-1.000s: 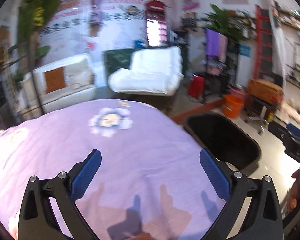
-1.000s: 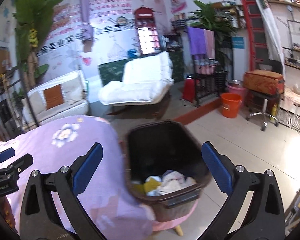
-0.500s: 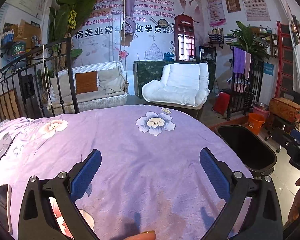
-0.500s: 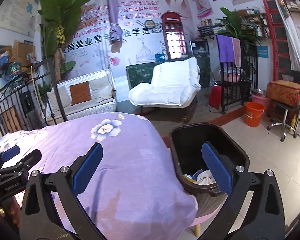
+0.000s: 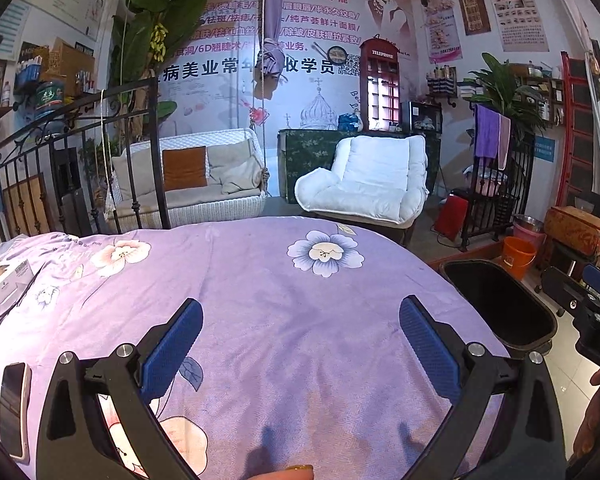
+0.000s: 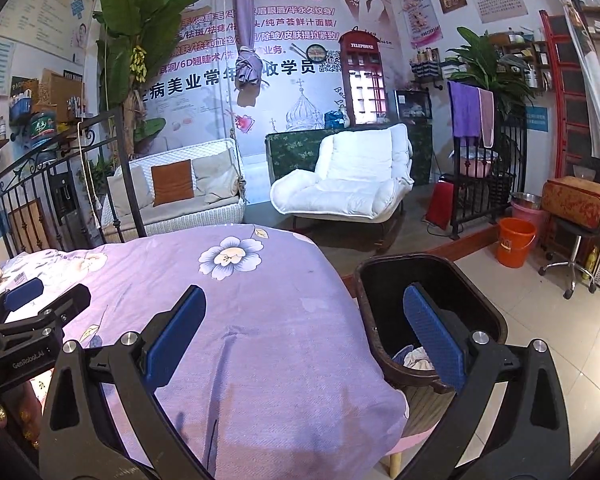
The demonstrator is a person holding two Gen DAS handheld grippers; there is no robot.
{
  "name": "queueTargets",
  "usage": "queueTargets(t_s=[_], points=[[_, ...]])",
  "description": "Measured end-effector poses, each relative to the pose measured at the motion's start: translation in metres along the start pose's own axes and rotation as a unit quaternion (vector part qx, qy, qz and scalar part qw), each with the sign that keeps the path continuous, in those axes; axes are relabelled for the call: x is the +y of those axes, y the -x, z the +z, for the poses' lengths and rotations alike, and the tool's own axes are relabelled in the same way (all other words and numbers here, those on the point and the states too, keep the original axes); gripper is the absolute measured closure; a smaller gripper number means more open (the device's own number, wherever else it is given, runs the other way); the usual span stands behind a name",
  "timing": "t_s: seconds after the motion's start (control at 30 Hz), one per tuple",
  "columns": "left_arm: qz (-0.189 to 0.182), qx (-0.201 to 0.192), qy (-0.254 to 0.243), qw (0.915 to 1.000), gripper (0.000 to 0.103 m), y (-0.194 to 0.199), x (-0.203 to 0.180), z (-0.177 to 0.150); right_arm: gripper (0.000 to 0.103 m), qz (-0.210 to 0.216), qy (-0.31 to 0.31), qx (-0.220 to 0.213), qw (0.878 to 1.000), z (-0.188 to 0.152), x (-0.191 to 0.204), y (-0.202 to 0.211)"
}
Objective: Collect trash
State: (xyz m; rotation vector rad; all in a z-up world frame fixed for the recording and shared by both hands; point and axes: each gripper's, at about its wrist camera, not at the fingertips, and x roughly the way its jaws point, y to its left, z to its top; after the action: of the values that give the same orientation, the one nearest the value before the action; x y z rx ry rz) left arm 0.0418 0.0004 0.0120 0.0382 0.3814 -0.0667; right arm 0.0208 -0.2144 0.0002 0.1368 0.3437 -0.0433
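Note:
A dark plastic trash bin stands on a stool by the right edge of a table under a purple flowered cloth. Crumpled white and blue trash lies in the bin's bottom. In the left wrist view the same bin shows at the right, its inside dark. My left gripper hovers open over the cloth with nothing between its fingers. My right gripper is open and empty, its right finger in front of the bin and its left over the cloth. The left gripper also shows at the left edge of the right wrist view.
A phone and a white box lie at the table's left. Behind stand a wicker swing sofa, a white armchair, an iron railing and an orange bucket. Tiled floor spreads to the right.
Both views have tilted up and pulled back from the bin toward the table. The right gripper moved from above the bin to the table's right edge. Both stayed open.

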Motion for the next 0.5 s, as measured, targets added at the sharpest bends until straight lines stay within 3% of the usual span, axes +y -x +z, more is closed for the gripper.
queueTargets(t_s=[0.5], points=[[0.004,-0.001,0.003,1.0000,0.005,0.0012,0.0021,-0.0031,0.005,0.000,-0.001,0.007,1.000,0.0030,-0.0001,-0.0014]])
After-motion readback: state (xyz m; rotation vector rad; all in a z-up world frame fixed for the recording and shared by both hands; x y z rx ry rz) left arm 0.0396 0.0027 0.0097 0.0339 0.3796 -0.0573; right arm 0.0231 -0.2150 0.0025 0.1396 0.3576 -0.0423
